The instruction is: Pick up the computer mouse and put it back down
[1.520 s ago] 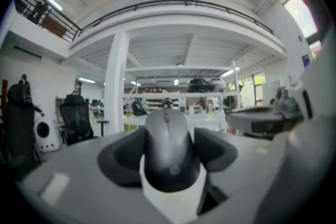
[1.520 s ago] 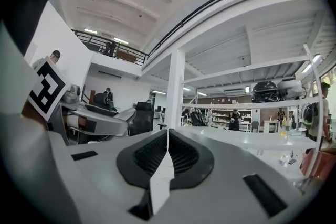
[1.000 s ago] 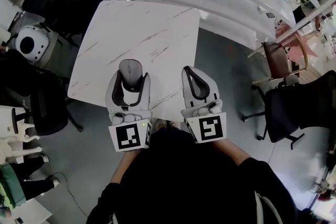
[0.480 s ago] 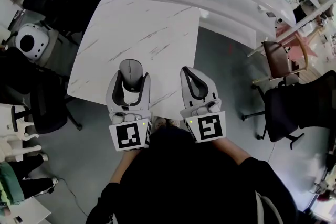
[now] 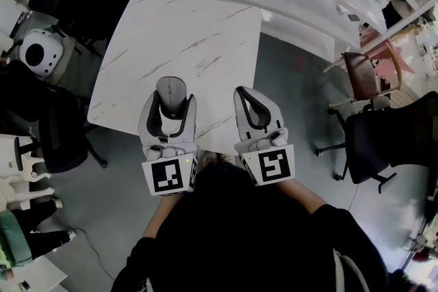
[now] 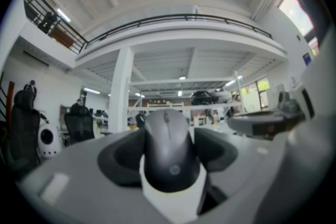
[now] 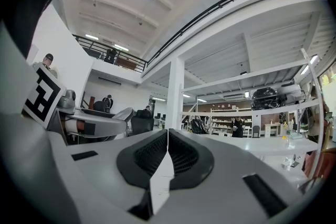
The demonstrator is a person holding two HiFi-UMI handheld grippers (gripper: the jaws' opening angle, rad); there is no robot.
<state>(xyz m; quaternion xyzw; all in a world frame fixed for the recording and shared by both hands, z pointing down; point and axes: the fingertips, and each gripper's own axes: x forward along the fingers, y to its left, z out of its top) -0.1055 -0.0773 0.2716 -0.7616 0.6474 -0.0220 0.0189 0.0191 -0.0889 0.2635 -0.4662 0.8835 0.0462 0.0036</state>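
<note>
At the near edge of the desk (image 5: 205,31), the left tongs (image 5: 171,98) pinch the computer mouse (image 5: 171,89) by its sides. Whether it is lifted or still resting is unclear. The grasp looks made, so setting down and releasing seem left. The right tongs (image 5: 248,91) are pressed together, empty. There are two tongs, one mouse and one desk.

1 mouse (image 5: 171,87), 2 grippers (image 5: 171,98) (image 5: 248,89), 1 tbl (image 5: 185,31)
</note>
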